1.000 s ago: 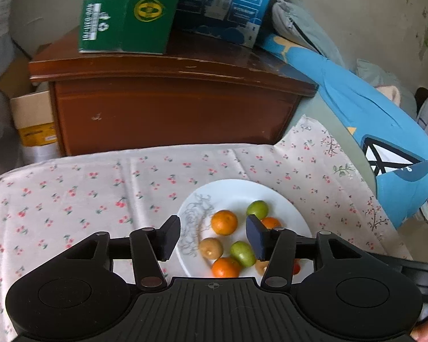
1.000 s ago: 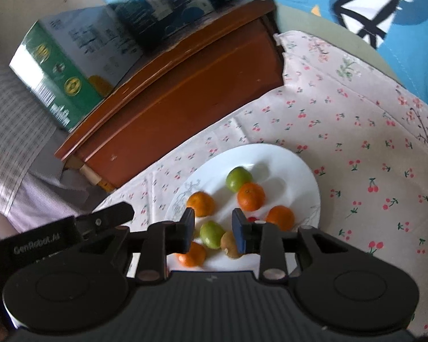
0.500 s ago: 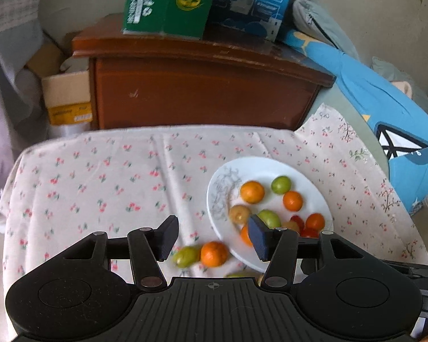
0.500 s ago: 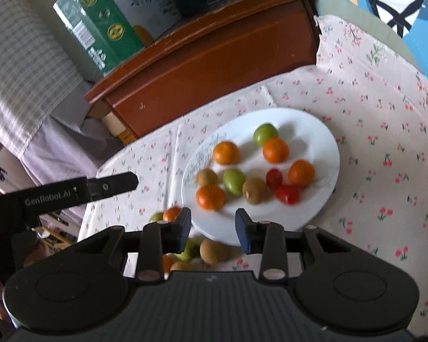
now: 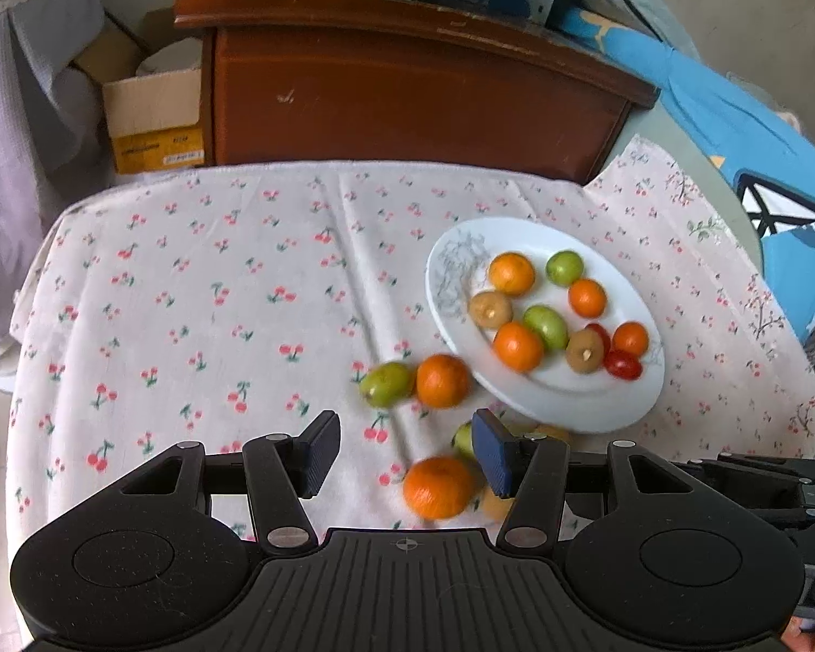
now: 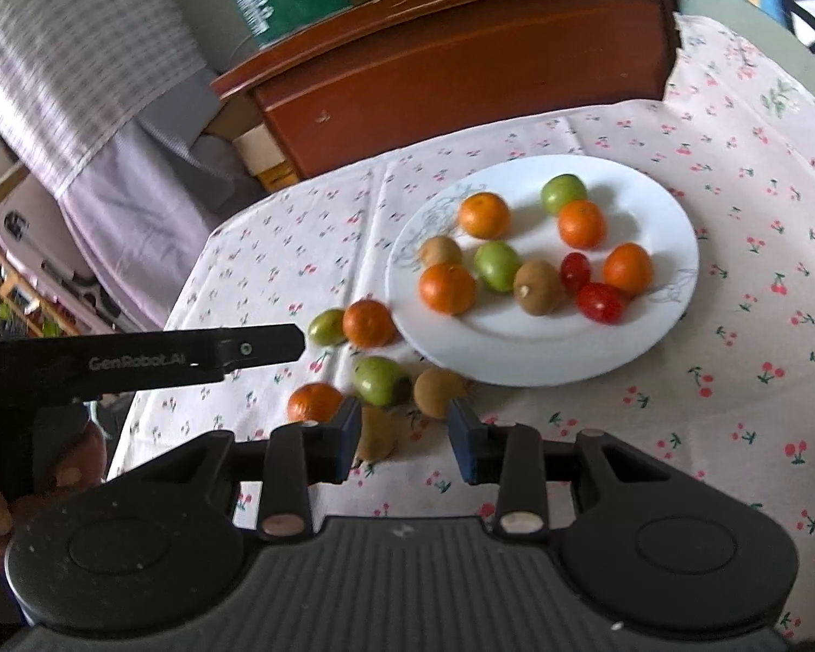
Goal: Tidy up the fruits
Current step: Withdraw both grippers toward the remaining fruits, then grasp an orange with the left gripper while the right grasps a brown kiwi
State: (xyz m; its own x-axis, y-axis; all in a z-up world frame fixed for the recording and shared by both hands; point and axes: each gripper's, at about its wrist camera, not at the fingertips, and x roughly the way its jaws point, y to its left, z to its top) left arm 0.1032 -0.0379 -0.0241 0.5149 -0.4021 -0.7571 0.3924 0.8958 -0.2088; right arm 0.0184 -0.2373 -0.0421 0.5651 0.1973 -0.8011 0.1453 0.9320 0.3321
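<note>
Right gripper (image 6: 405, 432) jaws apart, empty, above brown fruit (image 6: 376, 433) on cloth. Left gripper (image 5: 405, 453) jaws apart, empty, orange (image 5: 438, 487) below gap. Six loose fruits lie on cherry-print tablecloth (image 6: 733, 358) just beside white plate (image 6: 663, 206). Plate holds ten fruits. Judgement: sorting partly done; loose cluster remains.

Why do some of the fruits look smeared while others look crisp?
Left wrist view: the loose orange near the fingers is motion-smeared, the plate edge soft. Right wrist view: everything slightly blurred, the cabinet bowed by the fisheye; fruit on the plate casts soft shadows.
</note>
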